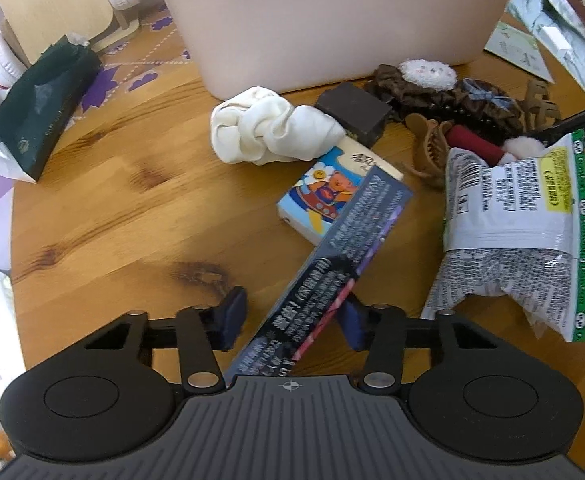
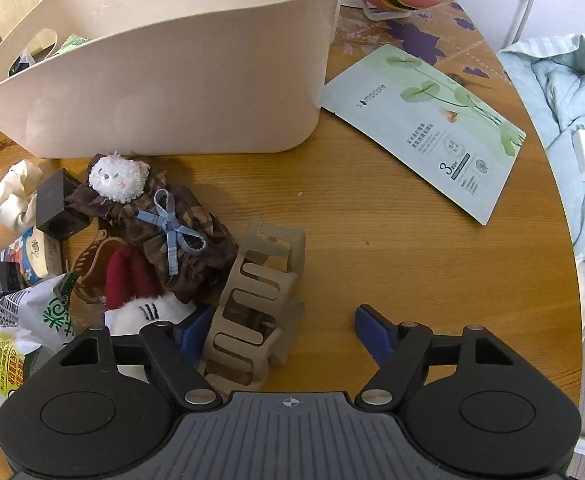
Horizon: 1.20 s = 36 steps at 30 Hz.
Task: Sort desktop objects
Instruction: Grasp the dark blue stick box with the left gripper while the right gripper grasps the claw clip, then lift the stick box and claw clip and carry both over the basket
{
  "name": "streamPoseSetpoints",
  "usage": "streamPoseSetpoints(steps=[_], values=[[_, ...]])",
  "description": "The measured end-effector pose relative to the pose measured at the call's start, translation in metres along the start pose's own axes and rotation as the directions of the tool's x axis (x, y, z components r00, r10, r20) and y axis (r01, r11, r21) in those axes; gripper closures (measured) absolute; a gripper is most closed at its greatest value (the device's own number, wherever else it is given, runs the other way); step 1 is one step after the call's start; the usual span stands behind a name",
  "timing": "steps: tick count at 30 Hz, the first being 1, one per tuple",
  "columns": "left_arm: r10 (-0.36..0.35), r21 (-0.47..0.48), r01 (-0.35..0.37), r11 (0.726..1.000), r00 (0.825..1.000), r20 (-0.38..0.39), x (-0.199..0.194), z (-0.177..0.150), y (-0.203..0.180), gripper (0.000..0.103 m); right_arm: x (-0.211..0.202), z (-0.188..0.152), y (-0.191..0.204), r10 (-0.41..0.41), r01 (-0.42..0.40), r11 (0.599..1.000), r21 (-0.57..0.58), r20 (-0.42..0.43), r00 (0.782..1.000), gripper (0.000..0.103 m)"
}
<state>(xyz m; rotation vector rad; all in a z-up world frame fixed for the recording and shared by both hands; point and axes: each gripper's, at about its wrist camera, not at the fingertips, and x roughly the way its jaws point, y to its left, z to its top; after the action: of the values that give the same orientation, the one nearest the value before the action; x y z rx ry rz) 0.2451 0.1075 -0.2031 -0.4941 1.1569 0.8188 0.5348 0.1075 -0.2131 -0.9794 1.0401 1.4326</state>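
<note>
In the left wrist view a long dark blue box [image 1: 344, 240] lies slanted across a bear-print box [image 1: 324, 196]. Its near end runs between the fingers of my left gripper [image 1: 292, 320]. The right pad sits against the box, the left pad stands apart with bare wood between, so the gripper is open. In the right wrist view a beige hair claw [image 2: 258, 285] lies between the fingers of my right gripper [image 2: 284, 332]. It is close to the left pad and well clear of the right one. This gripper is open too. The cream bin [image 1: 332, 20] [image 2: 172, 80] stands behind.
On the round wooden table [image 1: 112, 220] lie a white scrunchie [image 1: 268, 128], a dark block [image 1: 352, 108], a brown claw [image 1: 428, 148], a snack bag [image 1: 512, 220] and a green tissue pack [image 1: 40, 116]. Plaid scrunchies [image 2: 164, 216] and a mask sachet [image 2: 424, 128] lie near the bin.
</note>
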Motion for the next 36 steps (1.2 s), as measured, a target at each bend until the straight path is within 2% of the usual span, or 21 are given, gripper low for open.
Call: streamPoseSetpoints(steps=[2,6,8,13,16,26,36], values=[[-0.009,-0.001,0.009,1.0,1.0,0.001,0.0,0.0,-0.002,0.066,-0.001,0.0,0.001,-0.001,0.001,1.0,-0.005,0.006,1.0,0.036],[-0.008,-0.012,0.008,1.0,1.0,0.001,0.0,0.0,-0.001,0.071,-0.003,0.0,0.002,0.0,0.0,1.0,-0.022,0.014,1.0,0.051],[-0.003,-0.019,0.003,1.0,1.0,0.0,0.0,0.001,0.0,0.079,-0.005,0.0,0.001,0.011,-0.01,1.0,-0.024,0.021,1.0,0.066],[0.006,-0.027,-0.006,1.0,1.0,-0.002,-0.002,-0.002,0.002,0.079,-0.007,-0.003,-0.003,0.027,-0.026,1.0,-0.006,0.017,0.999,0.067],[-0.002,-0.048,0.002,0.999,1.0,0.002,-0.004,-0.005,0.005,0.079,-0.012,-0.005,-0.006,0.041,-0.041,0.999,0.004,0.028,0.999,0.074],[0.001,-0.036,-0.001,0.999,1.0,0.016,-0.018,-0.01,0.011,0.079,-0.027,-0.013,-0.011,0.069,-0.071,0.997,0.035,0.041,0.997,0.074],[0.035,-0.015,-0.034,0.999,0.995,0.094,-0.044,-0.008,0.019,0.079,-0.059,-0.017,-0.011,0.112,-0.115,0.993,0.036,0.081,0.99,0.074]])
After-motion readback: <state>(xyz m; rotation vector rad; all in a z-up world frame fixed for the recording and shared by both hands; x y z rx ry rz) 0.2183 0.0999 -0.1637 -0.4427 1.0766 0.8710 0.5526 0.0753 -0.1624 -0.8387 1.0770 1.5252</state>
